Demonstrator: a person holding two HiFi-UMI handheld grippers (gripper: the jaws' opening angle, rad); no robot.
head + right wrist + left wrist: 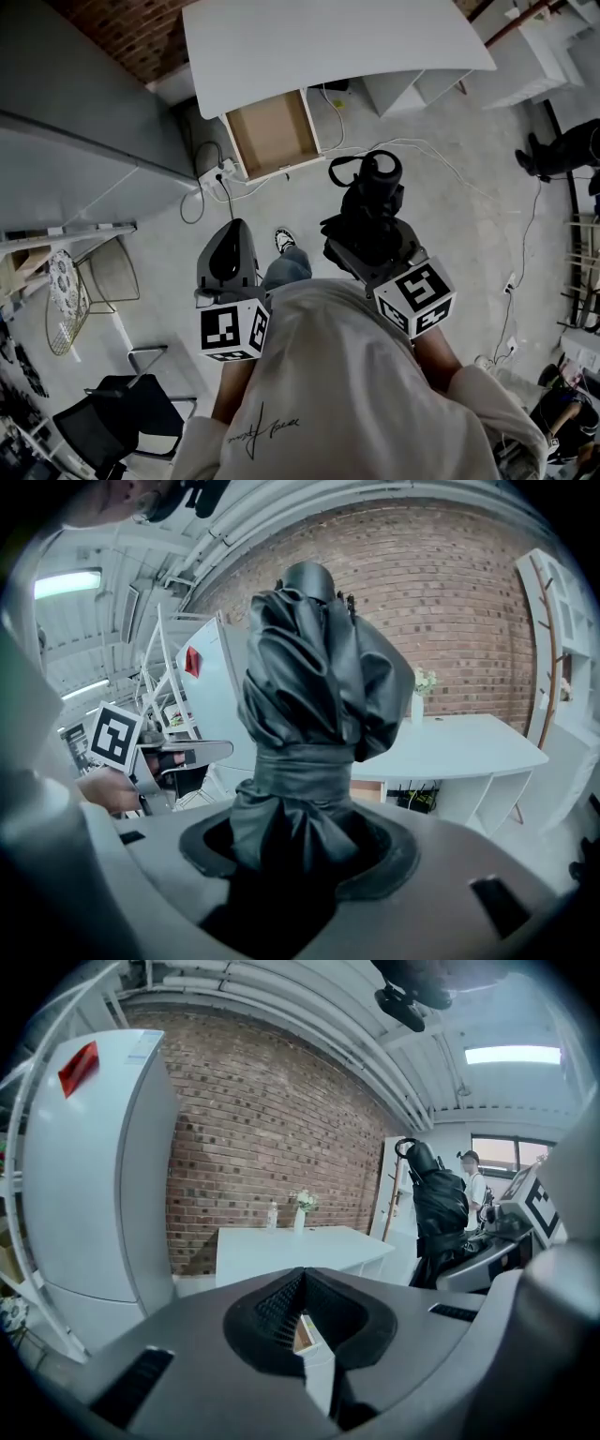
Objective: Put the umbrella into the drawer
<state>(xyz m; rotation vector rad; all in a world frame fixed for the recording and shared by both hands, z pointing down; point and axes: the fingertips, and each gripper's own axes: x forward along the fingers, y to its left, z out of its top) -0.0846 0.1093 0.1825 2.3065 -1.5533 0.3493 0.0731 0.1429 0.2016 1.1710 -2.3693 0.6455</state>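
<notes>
I'm working in what looks like a loft-style studio or lab workroom, not a lived-in home. I see a bare brick wall (272, 1129) and a raw concrete floor (422, 197) strewn with loose cables (450, 164) and a power strip (222, 172). Overhead are exposed ceiling pipes (309, 1026) and a strip light (511, 1054). The furniture is sparse: a white desk (319, 37) with its drawer (274, 131) pulled out, a white fridge (94, 1176), white shelving (567, 639) and a black office chair (117, 417). Another person (480, 1194) stands off to one side.
</notes>
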